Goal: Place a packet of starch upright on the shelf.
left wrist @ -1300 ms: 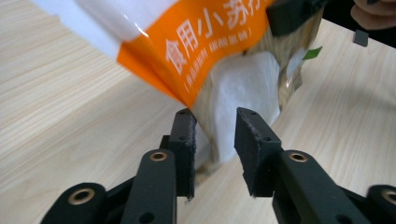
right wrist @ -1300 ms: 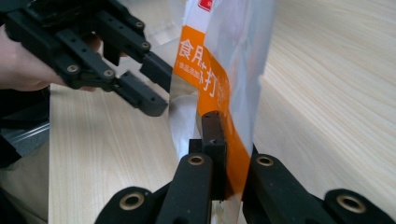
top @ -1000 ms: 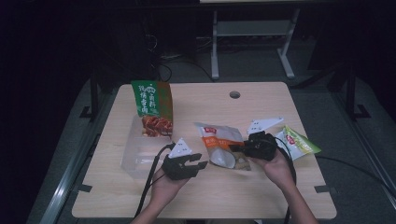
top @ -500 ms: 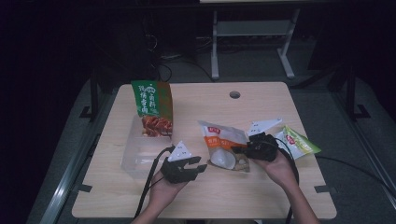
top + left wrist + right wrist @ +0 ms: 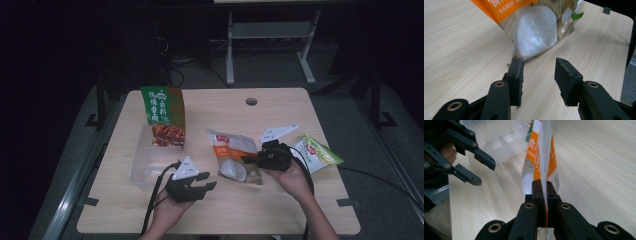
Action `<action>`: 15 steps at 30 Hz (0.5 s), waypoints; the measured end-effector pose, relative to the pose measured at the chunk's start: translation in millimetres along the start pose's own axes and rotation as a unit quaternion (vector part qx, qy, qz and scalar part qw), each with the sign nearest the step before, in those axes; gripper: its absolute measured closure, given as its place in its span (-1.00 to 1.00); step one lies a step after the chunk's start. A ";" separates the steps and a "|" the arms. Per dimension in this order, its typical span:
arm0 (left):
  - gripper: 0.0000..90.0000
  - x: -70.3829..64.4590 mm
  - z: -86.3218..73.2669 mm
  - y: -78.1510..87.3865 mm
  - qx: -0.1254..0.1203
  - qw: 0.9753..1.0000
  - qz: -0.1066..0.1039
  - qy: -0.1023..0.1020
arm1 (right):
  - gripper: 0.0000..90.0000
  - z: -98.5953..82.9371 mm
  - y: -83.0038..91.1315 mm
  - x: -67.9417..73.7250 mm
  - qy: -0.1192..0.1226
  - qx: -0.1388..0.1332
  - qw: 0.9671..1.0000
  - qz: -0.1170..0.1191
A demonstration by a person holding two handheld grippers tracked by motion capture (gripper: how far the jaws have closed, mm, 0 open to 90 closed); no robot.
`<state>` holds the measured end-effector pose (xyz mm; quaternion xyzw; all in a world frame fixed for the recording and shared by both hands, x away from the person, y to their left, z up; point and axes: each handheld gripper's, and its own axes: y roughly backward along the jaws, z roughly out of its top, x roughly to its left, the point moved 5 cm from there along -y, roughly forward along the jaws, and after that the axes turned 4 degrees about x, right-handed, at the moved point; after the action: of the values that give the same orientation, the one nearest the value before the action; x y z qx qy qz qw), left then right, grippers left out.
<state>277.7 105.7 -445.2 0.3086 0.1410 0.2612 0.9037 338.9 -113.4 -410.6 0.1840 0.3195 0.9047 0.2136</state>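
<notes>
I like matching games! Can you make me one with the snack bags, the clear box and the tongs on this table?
Things:
1. orange bag
2. green bag
3. clear box
4. left tongs

States:
A. open, holding nothing
B. pinched by the right tongs
C. standing at the box's far end
D. lying on the table's left part

Pairs: 1-B, 2-C, 3-D, 4-A

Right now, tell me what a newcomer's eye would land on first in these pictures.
First, the orange and white snack pouch at the middle of the table, its edge pinched in the shut right gripper. Next, the left gripper, jaws open, pointing at the pouch's near end without touching it. Behind, a green and red bag stands upright in a clear plastic bin on the table's left.
</notes>
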 end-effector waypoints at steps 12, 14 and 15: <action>0.19 -6.1 -13.0 17.4 -0.009 1.000 -0.007 -0.009 | 1.00 40.7 0.9 12.8 0.018 -0.022 0.999 0.013; 0.16 -8.6 -14.5 19.9 -0.010 1.000 -0.008 -0.011 | 1.00 48.3 -0.6 16.3 0.025 -0.023 0.999 0.018; 0.16 -9.3 -15.2 20.6 -0.011 1.000 -0.010 -0.013 | 1.00 52.8 -1.5 18.8 0.024 -0.021 0.999 0.018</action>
<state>255.8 121.7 -443.0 0.3011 0.1294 0.2500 0.9111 348.4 -76.5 -369.4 0.1633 0.3026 0.9189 0.1933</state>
